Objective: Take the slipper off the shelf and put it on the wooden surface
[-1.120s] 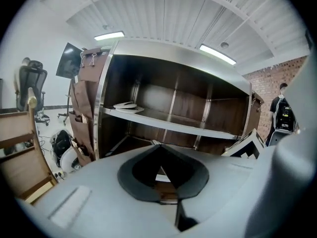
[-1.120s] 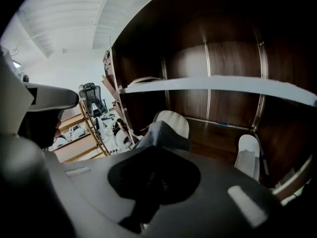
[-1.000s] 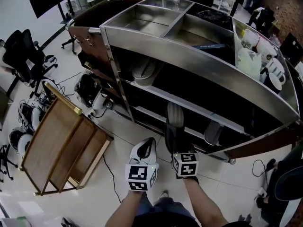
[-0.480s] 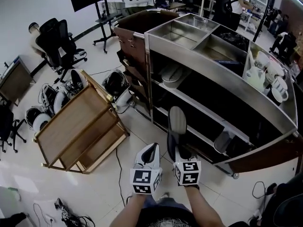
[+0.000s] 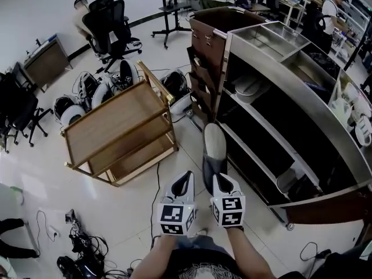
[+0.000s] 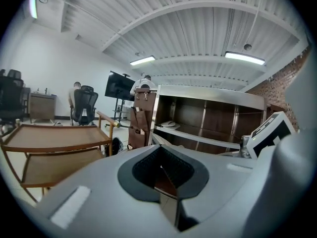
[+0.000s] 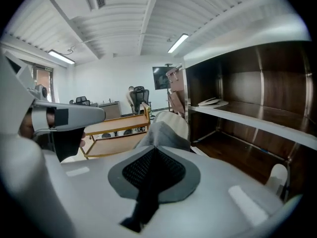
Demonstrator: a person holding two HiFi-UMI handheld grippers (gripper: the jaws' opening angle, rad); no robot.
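A grey slipper (image 5: 213, 149) with a pale sole sticks up and away from my right gripper (image 5: 217, 178), which is shut on its heel end. It hangs over the floor, just in front of the metal shelf unit (image 5: 302, 132). In the right gripper view the slipper (image 7: 167, 127) rises straight beyond the jaws. My left gripper (image 5: 184, 178) hangs beside it, shut with nothing between its fingers. The wooden cart (image 5: 110, 122) stands to the left, its flat top bare. In the left gripper view the cart (image 6: 54, 135) is at the left.
A white slipper (image 5: 250, 88) lies on the upper shelf and another slipper (image 5: 288, 181) on a lower one. A brown cabinet (image 5: 210, 36) adjoins the shelf. Office chairs (image 5: 110, 25), helmets (image 5: 87, 92) and cables (image 5: 81, 251) crowd the floor at left.
The view has swung left, away from the shelf. The right gripper has carried the slipper out from the shelf front, and the wooden cart now stands nearer the grippers.
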